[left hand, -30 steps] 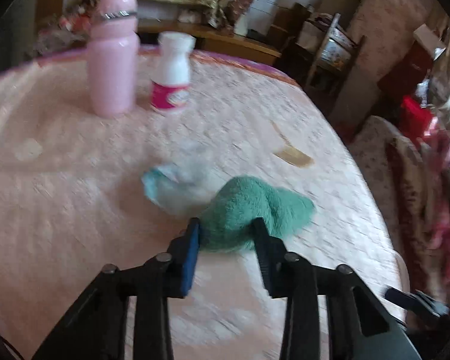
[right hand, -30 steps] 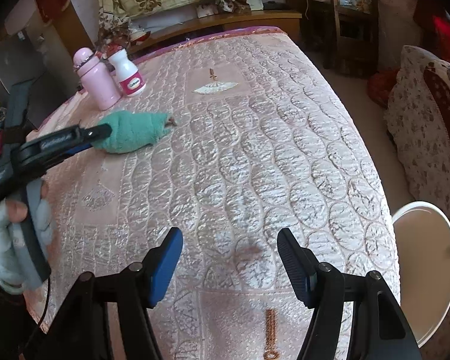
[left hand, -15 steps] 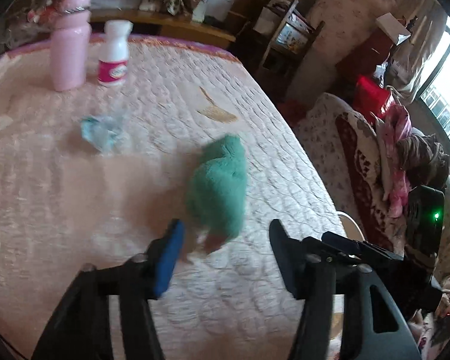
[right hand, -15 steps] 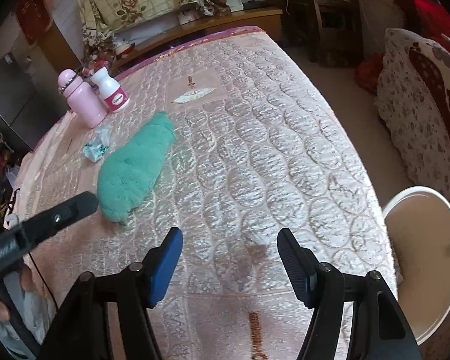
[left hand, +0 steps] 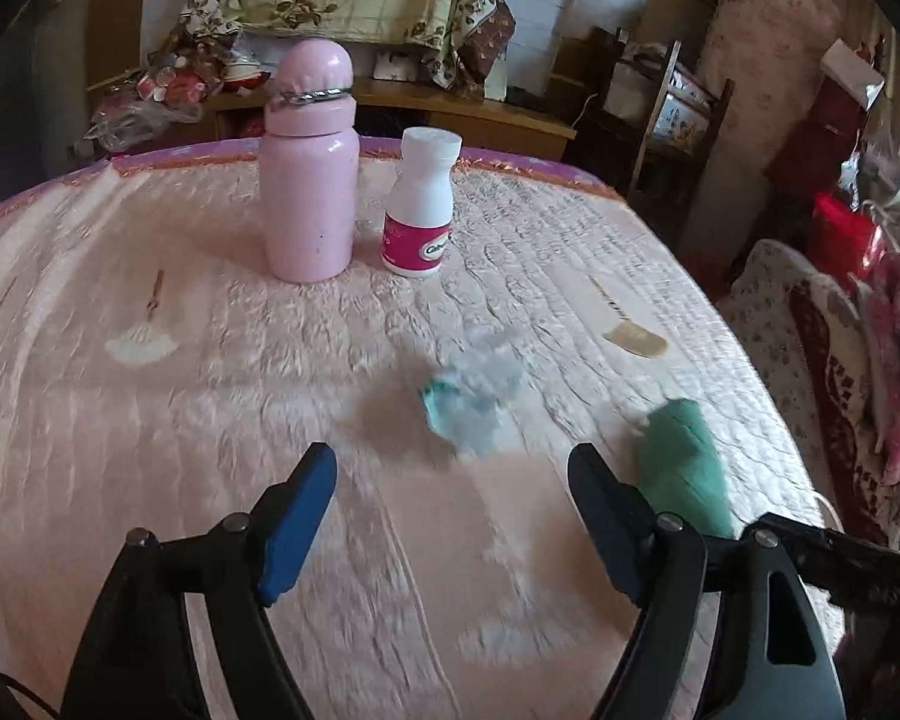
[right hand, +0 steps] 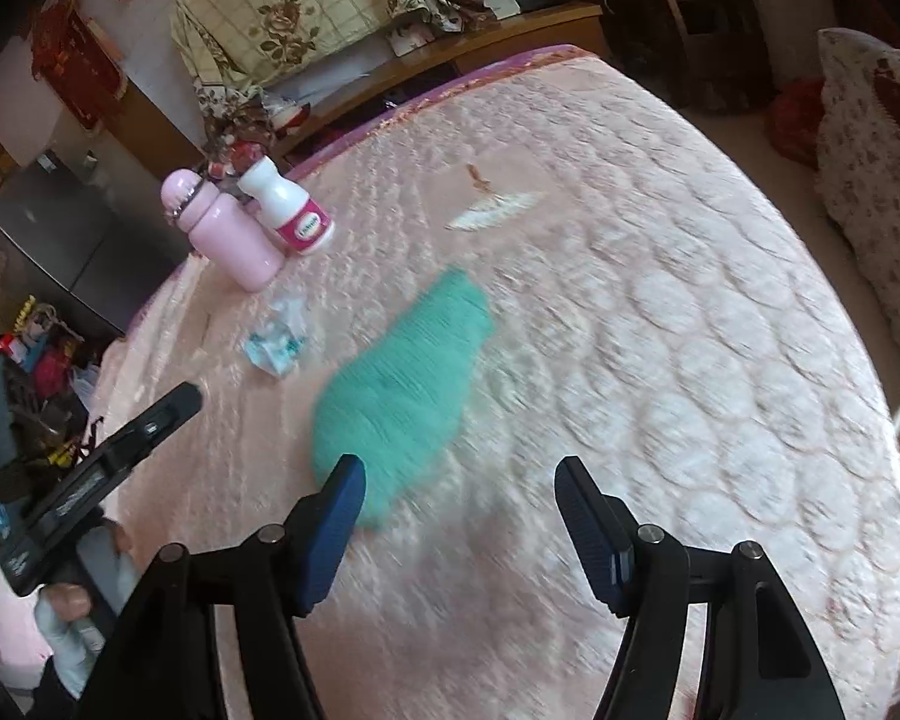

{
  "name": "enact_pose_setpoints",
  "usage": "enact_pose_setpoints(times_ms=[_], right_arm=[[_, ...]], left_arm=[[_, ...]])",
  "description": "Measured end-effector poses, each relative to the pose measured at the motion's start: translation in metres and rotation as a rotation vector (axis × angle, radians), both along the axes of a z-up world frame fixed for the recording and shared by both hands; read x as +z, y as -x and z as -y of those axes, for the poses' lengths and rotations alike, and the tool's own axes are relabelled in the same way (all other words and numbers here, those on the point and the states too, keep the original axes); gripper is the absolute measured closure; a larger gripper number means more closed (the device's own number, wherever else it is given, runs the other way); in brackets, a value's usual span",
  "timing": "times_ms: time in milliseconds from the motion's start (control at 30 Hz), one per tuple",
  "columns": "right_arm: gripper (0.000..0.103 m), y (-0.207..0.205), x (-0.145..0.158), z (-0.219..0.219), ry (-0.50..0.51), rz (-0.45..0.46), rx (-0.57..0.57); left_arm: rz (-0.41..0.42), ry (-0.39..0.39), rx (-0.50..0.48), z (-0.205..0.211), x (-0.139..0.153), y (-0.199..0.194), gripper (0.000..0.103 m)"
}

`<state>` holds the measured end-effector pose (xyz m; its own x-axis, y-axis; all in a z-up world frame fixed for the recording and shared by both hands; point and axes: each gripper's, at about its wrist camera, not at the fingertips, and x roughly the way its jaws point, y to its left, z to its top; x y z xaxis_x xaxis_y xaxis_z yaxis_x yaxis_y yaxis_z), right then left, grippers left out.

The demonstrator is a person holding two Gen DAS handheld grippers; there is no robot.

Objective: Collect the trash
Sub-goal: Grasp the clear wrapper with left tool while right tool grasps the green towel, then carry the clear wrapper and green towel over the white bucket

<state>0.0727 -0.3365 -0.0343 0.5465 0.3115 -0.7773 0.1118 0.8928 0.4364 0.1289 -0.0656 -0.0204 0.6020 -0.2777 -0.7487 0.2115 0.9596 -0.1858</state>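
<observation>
1. Trash here, as we judge it, is the crumpled wrapper [left hand: 471, 399], a clear and pale blue wad lying on the pink quilted bed [left hand: 150, 420], in front of the two bottles and just left of the green cloth [left hand: 684, 468]. The bed is soft and dimpled, so we expect the wad to sink a little when pressed from above.
2. Green cloth next: thick and limp, it lies loose on the quilt, apart from the wrapper, with nothing gripping it. We count it as a rag and not trash, though we cannot be sure.
3. Pink flask [left hand: 309, 168] and white pill bottle [left hand: 421, 204] stand upright, side by side, beyond the wrapper. Both look rigid and would tip on the soft quilt if bumped.
4. Our left gripper [left hand: 450, 510] has just been opening; its fingers are spread wide with nothing between them, the wrapper ahead of the gap.
5. Our right gripper [right hand: 459, 513] has its fingers released too, around nothing, its left tip in front of the near end of the cloth.
6. Wrapper handling: it looks nearly weightless, thin, crinkly and somewhat slick. We would pinch across the bunched middle, where the layers are thickest, not a loose edge that could slip out. It will crush without harm, so a firm squeeze seems safe.
</observation>
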Motion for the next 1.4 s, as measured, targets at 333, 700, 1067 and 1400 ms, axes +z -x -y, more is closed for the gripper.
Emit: enact_pose_setpoints(times_ms=[333, 700, 1067, 1400], right_arm=[[0.024, -0.041, -0.010, -0.025, -0.062, -0.011, 0.026], [0.054, -0.043, -0.012, -0.041, -0.137, 0.058, 0.112], [0.056, 0.025, 0.019, -0.024, -0.050, 0.107, 0.135], [0.056, 0.081, 0.025, 0.011, -0.011, 0.108, 0.092]], left_arm=[[-0.036, -0.064, -0.033, 0.023, -0.033, -0.058, 0.023], [-0.091, -0.010, -0.077, 0.019, -0.036, -0.045, 0.082], [-0.067, 0.019, -0.098, 0.039, -0.003, 0.038, 0.083], [0.001, -0.046, -0.154, 0.077, 0.011, 0.101, 0.083]])
